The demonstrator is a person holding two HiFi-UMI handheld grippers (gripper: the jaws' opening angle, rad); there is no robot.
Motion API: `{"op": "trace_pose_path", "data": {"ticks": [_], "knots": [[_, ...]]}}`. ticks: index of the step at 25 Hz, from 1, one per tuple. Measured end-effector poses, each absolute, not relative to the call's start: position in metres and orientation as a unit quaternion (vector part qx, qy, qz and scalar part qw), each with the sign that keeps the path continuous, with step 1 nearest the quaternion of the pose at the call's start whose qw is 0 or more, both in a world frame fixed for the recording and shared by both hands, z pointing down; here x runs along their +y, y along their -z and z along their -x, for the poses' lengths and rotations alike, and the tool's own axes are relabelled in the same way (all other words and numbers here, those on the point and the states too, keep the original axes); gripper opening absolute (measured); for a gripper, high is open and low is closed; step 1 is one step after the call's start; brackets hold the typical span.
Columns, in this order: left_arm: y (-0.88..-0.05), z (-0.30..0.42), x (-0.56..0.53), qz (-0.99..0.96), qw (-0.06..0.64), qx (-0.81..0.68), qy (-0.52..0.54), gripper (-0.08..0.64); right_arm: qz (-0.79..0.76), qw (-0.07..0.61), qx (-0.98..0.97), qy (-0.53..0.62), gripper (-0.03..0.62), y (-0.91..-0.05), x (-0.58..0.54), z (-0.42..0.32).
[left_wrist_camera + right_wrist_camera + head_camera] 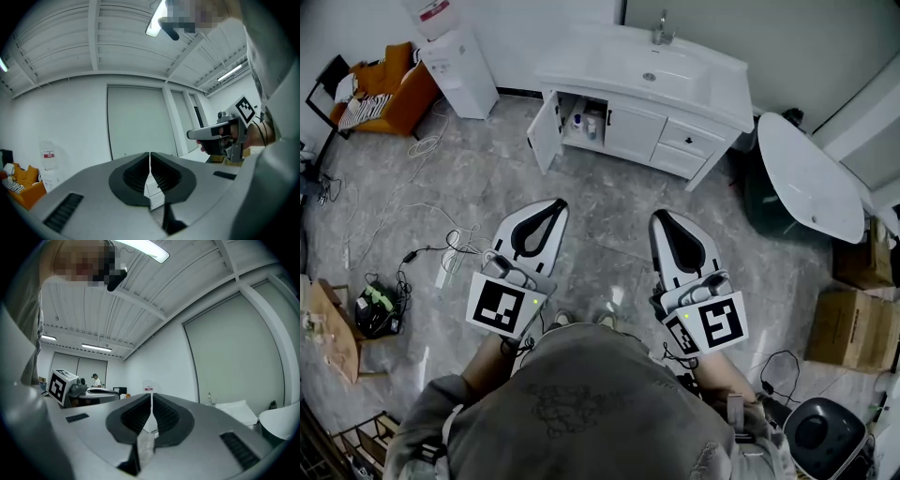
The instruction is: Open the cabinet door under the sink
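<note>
Jaws pressed together and empty, the left hand-held gripper [552, 205] and right hand-held gripper [663, 218] face the sink [649, 71], whose cabinet door [545, 132] stands open well ahead of them.

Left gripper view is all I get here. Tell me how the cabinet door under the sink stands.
Observer: In the head view the left door already hangs swung open. The second door next to it is closed.
Operator: Report what is inside.
Observer: Small bottles stand inside, just past the open door.
Operator: Give me the right gripper's fingers.
Observer: The right gripper has its fingers together, with nothing between them.
</note>
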State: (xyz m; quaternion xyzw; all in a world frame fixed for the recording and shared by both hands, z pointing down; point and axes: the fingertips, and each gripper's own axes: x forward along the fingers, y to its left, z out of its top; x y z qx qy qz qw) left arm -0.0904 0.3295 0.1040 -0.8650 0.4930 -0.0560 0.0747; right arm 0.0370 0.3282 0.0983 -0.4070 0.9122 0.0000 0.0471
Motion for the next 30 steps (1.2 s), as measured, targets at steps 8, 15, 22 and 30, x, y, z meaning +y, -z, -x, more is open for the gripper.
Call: {"op": "trace_pose_path", "data": {"ticks": [8, 15, 22, 30], "knots": [[-0.11, 0.067, 0.326, 0.863, 0.079, 0.496, 0.055, 0.021, 0.404, 0.05, 0.914, 0.001, 0.034, -0.105, 0.323, -0.06], [-0.121, 0.056, 0.316, 0.857, 0.091, 0.501, 0.077, 0.021, 0.397, 0.051, 0.916, 0.002, 0.034, -0.113, 0.312, -0.064], [-0.134, 0.049, 0.292, 0.862, 0.092, 0.492, 0.075, 0.021, 0.411, 0.053, 0.91, 0.017, 0.032, -0.13, 0.283, -0.072], [-0.15, 0.066, 0.232, 0.864, 0.077, 0.492, 0.074, 0.021, 0.41, 0.038, 0.911, 0.024, 0.032, -0.146, 0.233, -0.053]]}}
